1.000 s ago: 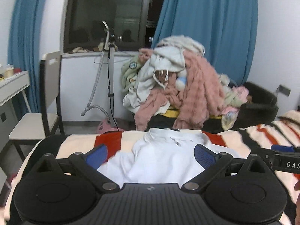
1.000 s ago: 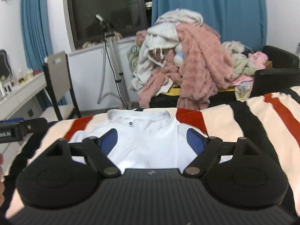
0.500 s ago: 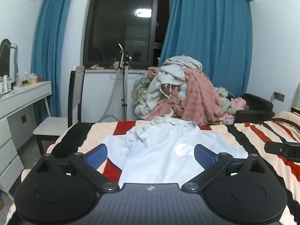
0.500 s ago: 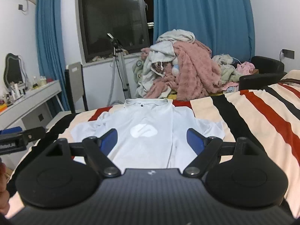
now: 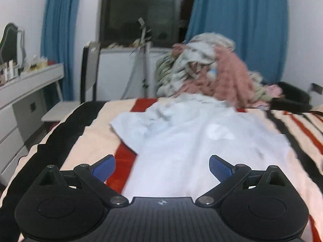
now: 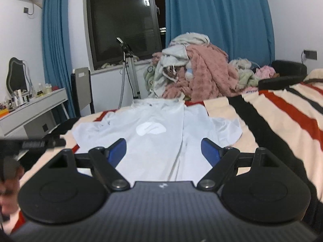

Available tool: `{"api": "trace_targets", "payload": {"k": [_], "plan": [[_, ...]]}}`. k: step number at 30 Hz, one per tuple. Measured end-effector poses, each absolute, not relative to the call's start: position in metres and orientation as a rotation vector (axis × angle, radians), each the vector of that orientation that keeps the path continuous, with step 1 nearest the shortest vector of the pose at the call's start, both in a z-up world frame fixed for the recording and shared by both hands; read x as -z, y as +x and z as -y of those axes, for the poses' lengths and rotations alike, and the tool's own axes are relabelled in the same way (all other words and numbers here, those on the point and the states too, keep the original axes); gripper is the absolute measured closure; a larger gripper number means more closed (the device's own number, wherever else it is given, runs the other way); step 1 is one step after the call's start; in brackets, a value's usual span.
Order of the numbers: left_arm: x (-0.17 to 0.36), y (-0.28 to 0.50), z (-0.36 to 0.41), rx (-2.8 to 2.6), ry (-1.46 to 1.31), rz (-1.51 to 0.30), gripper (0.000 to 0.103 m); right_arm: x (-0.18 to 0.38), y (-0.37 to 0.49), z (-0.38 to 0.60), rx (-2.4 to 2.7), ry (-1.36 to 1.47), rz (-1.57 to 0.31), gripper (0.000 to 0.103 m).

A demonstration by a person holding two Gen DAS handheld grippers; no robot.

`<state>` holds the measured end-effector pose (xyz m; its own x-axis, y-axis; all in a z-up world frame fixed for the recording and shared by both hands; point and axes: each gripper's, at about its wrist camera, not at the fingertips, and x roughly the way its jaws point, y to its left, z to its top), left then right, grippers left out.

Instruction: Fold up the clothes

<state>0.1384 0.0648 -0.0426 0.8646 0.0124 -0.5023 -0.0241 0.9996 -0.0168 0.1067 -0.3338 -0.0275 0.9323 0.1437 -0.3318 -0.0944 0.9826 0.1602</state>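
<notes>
Now, with my left gripper [image 5: 162,168] and right gripper [image 6: 163,151] both spread and empty above the flat white polo shirt [image 6: 157,133], I judge a sleeve pinch comes next.

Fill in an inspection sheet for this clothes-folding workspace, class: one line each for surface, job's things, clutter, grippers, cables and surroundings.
Surface: striped bedspread in cream, red and black.
Job's things: white shirt lying spread flat on the bedspread, collar at the far end, sleeves out, a pale oval patch on its chest; not yet folded.
Clutter: pile of clothes heaped beyond the bed, pink fleece on top.
Grippers: left gripper open, above the shirt's near part; right gripper open, above the shirt, holding nothing.
Cables: garment steamer with its hose hanging by the window.
Surroundings: blue curtains, dark window, chair, dressing table with bottles and a mirror.
</notes>
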Motion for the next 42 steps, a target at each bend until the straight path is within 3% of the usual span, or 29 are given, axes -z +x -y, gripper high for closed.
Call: {"api": "trace_targets", "payload": {"k": [4, 9, 12, 14, 17, 19, 29, 33, 36, 38, 42], "plan": [[0.055, 0.211, -0.102, -0.107, -0.056, -0.557, 0.01, 0.05, 0.122, 0.334, -0.117, 0.148, -0.4, 0.021], [0.09, 0.283, -0.162, -0.123, -0.346, -0.598, 0.023, 0.074, 0.149, 0.333, -0.119, 0.151, -0.46, 0.021], [0.115, 0.316, -0.186, -0.081, -0.517, -0.602, 0.038, 0.085, 0.167, 0.335, -0.121, 0.175, -0.493, 0.021], [0.13, 0.336, -0.196, -0.071, -0.577, -0.596, 0.058, 0.093, 0.177, 0.337, -0.121, 0.189, -0.515, 0.021], [0.14, 0.363, -0.204, -0.088, -0.584, -0.584, 0.074, 0.104, 0.191, 0.338, -0.121, 0.199, -0.543, 0.021], [0.136, 0.382, -0.212, -0.084, -0.553, -0.571, 0.101, 0.11, 0.198, 0.336, -0.115, 0.196, -0.553, 0.021], [0.028, 0.492, -0.239, -0.315, -0.136, -0.605, 0.101, 0.12, 0.219, 0.338, -0.082, 0.203, -0.525, 0.021], [0.032, 0.521, -0.232, -0.359, -0.063, -0.64, 0.1, 0.116, 0.217, 0.343, -0.076, 0.212, -0.515, 0.021], [0.043, 0.512, -0.224, -0.335, -0.051, -0.631, 0.083, 0.108, 0.213, 0.344, -0.076, 0.205, -0.492, 0.021], [0.047, 0.493, -0.221, -0.305, -0.098, -0.618, 0.062, 0.103, 0.211, 0.345, -0.085, 0.208, -0.474, 0.021], [0.045, 0.437, -0.209, -0.215, -0.173, -0.582, 0.045, 0.094, 0.205, 0.344, -0.104, 0.206, -0.439, 0.021]]}}
